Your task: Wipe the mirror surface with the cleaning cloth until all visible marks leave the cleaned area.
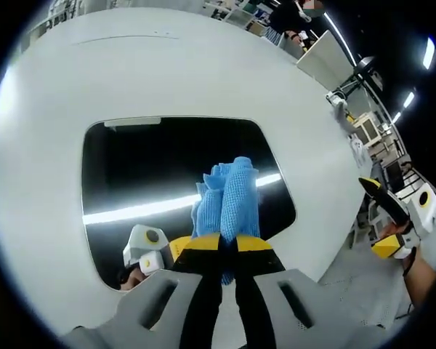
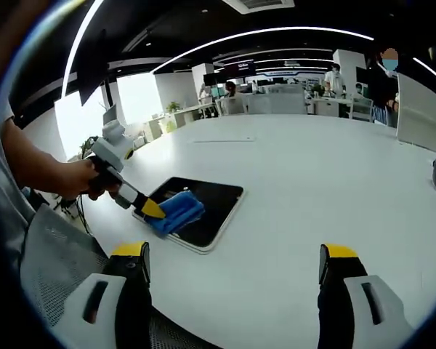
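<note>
Left gripper view has the left gripper (image 1: pixel 229 243) clamped on the blue cloth (image 1: pixel 229 196) over the mirror (image 1: pixel 167 167), right gripper (image 2: pixel 232 265) gaping empty, so flat overlapping strokes look best

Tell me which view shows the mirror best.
The left gripper view: the mirror spans the centre, near and almost whole, with the cloth on it. The right gripper view shows the mirror small and slanted, partly under the cloth.
</note>
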A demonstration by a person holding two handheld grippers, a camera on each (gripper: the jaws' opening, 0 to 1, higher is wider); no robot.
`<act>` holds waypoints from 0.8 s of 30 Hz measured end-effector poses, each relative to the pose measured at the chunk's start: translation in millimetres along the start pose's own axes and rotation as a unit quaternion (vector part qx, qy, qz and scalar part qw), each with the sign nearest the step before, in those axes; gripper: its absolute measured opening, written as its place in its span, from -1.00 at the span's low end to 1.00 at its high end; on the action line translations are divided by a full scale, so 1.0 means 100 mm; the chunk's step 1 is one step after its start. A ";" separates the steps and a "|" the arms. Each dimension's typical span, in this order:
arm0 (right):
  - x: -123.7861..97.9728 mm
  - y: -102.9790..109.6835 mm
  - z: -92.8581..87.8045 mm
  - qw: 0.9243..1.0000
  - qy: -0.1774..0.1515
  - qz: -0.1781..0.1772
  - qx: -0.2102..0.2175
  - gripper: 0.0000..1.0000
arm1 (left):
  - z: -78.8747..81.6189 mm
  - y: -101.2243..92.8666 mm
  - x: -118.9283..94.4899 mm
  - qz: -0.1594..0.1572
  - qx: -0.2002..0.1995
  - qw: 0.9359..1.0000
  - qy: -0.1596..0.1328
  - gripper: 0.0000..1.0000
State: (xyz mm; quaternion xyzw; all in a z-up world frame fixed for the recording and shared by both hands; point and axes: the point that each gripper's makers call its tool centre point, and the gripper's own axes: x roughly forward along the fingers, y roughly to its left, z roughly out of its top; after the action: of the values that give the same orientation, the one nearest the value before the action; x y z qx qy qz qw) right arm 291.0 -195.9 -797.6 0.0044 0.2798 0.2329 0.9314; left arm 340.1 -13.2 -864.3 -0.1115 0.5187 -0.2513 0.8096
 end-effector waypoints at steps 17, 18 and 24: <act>0.00 0.01 0.00 1.000 0.001 0.001 0.000 0.91 | 0.00 0.06 -0.03 0.008 -0.003 1.000 -0.002 -0.95; 0.00 0.01 0.00 1.000 0.001 0.002 0.000 0.91 | 0.00 0.06 -0.03 0.008 -0.004 1.000 -0.002 -0.95; 0.00 0.02 0.00 1.000 0.001 0.003 0.001 0.91 | 0.02 0.06 -0.02 0.009 -0.006 1.000 -0.001 -0.95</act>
State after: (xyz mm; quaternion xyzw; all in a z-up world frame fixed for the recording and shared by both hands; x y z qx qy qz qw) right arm 290.5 -193.9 -797.3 0.0059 0.2810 0.2359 0.9303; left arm 342.7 -7.1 -864.8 -0.1120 0.5202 -0.2404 0.8119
